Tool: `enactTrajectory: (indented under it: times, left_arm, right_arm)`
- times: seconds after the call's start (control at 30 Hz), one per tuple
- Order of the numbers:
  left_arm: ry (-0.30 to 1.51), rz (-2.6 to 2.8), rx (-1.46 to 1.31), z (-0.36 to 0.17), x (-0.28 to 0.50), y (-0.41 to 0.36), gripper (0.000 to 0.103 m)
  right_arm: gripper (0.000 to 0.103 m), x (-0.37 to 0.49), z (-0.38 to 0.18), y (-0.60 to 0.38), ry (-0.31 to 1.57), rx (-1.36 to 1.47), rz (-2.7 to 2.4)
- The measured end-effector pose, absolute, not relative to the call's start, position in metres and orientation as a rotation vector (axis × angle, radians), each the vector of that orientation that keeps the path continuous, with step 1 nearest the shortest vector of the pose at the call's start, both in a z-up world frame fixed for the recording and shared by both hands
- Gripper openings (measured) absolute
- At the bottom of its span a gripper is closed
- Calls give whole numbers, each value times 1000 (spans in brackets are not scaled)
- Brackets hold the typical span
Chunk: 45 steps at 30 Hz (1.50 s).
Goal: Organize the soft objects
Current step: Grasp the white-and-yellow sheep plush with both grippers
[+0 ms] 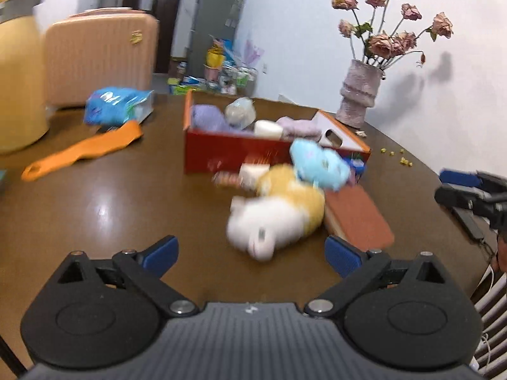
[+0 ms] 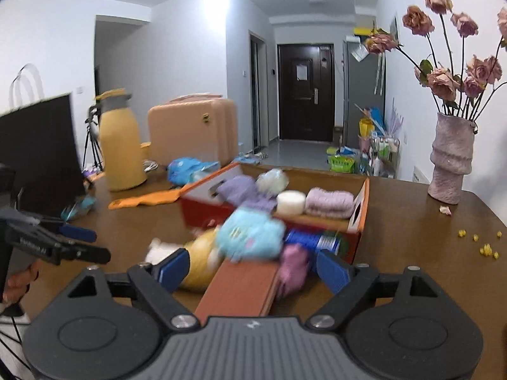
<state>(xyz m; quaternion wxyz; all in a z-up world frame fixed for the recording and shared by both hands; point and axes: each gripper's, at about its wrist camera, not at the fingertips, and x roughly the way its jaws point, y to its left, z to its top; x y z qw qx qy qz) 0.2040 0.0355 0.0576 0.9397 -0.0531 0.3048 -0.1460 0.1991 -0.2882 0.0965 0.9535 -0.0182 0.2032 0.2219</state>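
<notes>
- Left gripper [image 1: 252, 255] is spread wide, nothing between its blue pads; bare brown table [image 1: 104, 196] lies under it and off to its left.
- Just ahead of it, the white-and-yellow plush [image 1: 279, 218] lies on its side on the table, blurred, leaning on the reddish-brown book [image 1: 359, 217].
- The light blue plush [image 1: 320, 164] sits above it, against the front wall of the red box [image 1: 234, 153].
- Right gripper [image 2: 252, 269] is spread too, pinching nothing; the book's near end and a pink soft toy [image 2: 293, 267] show in the gap between its pads.
- Box interior, seen best from the right wrist: purple towel [image 2: 239, 190], white roll [image 2: 290, 202] and lilac folded cloth [image 2: 331, 202] side by side.
- Open room: the left wrist view shows clear tabletop between the orange brush [image 1: 85, 148] and the box; the right wrist view shows bare table out to the vase [image 2: 451, 161] and the yellow crumbs [image 2: 486, 248] near the right edge.
- Only the right wrist view shows the blue can [image 2: 312, 240] beside the box and a dark screen [image 2: 38, 152] at the left edge.
- Each camera catches the other gripper at its frame edge.
</notes>
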Motion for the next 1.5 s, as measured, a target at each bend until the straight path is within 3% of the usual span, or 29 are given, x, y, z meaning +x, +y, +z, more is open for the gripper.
enactTrajectory:
  times: [0.17, 0.37, 0.53, 0.67, 0.73, 0.77, 0.8, 1.0, 1.2, 1.3, 1.5]
  left_arm:
    - [592, -319, -139, 40, 163, 35, 101]
    - [576, -328, -74, 43, 187, 24, 101]
    - [535, -351, 85, 33, 238, 2, 101]
    - [610, -408, 73, 20, 279, 2, 100]
    - [669, -447, -6, 12, 296, 8, 88]
    - [685, -458, -32, 9, 300, 10, 68]
    - [702, -490, -58, 6, 303, 14, 63]
    - [659, -552, -39, 9, 266, 30, 53]
    - [660, -600, -19, 3, 228, 46, 52]
    - [643, -577, -84, 8, 222, 56, 53]
    - [654, -592, -177, 8, 212, 63, 53]
  right_arm:
    - [87, 159, 51, -271, 441, -25, 471]
    - [85, 171, 45, -257, 450, -19, 488]
    - [59, 185, 44, -239, 430, 48, 547]
    - [57, 204, 28, -218, 492, 52, 610]
    - [53, 210, 22, -208, 494, 31, 618]
    - [53, 211, 21, -204, 489, 12, 619]
    - [53, 215, 22, -203, 495, 2, 594]
    - [56, 228, 27, -221, 496, 57, 487]
    - [56, 241, 29, -208, 505, 137, 597]
    - [42, 243, 25, -199, 511, 178, 641]
    - [41, 206, 28, -197, 500, 168, 630]
